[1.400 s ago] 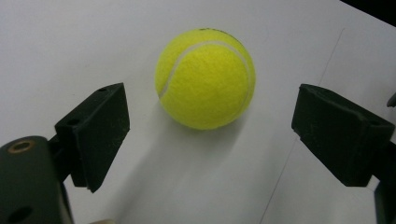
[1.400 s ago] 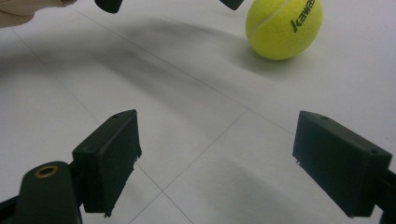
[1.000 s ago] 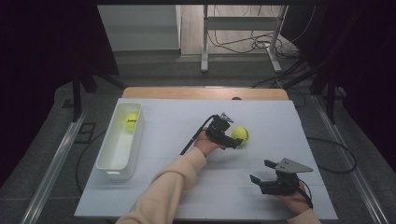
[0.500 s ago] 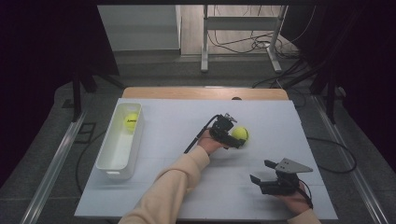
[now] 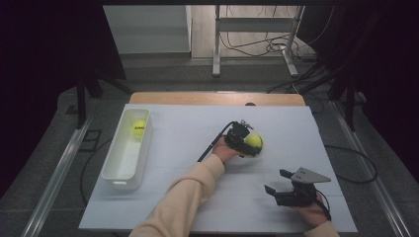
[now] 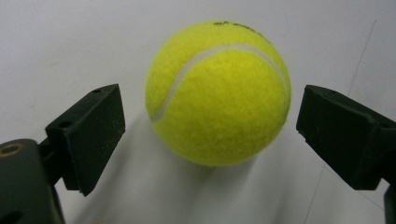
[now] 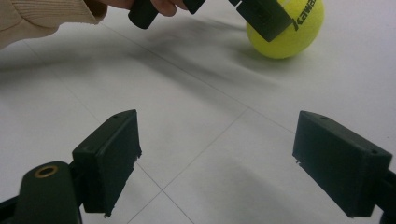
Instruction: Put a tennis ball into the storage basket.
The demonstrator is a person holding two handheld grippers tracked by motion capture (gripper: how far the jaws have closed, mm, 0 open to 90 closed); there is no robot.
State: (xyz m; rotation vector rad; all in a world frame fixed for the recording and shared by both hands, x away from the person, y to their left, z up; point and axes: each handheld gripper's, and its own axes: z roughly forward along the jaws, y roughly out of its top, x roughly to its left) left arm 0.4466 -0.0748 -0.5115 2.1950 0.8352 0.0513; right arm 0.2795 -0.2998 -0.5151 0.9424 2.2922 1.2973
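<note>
A yellow tennis ball [image 5: 256,140] rests on the white table right of centre. My left gripper [image 5: 251,144] reaches it from the left. In the left gripper view the ball [image 6: 217,93] sits between the black pads [image 6: 88,135], with a gap showing on each side. Those jaws have just been opening and the left gripper [image 6: 212,121] stands open around the ball. My right gripper [image 5: 275,181] waits near the front right edge, open, with bare table between its jaws [image 7: 219,140]. Ahead of it lie the ball [image 7: 292,32] and one of the left gripper's fingers [image 7: 264,14].
A white tray [image 5: 111,168] stands along the table's left side with a second tennis ball [image 5: 139,128] at its far end. A person's beige sleeve [image 5: 188,197] crosses the front middle. A wooden strip [image 5: 217,98] edges the far side.
The left gripper has edged slightly toward the ball on the table. The ball and the right gripper have stayed where they were.
</note>
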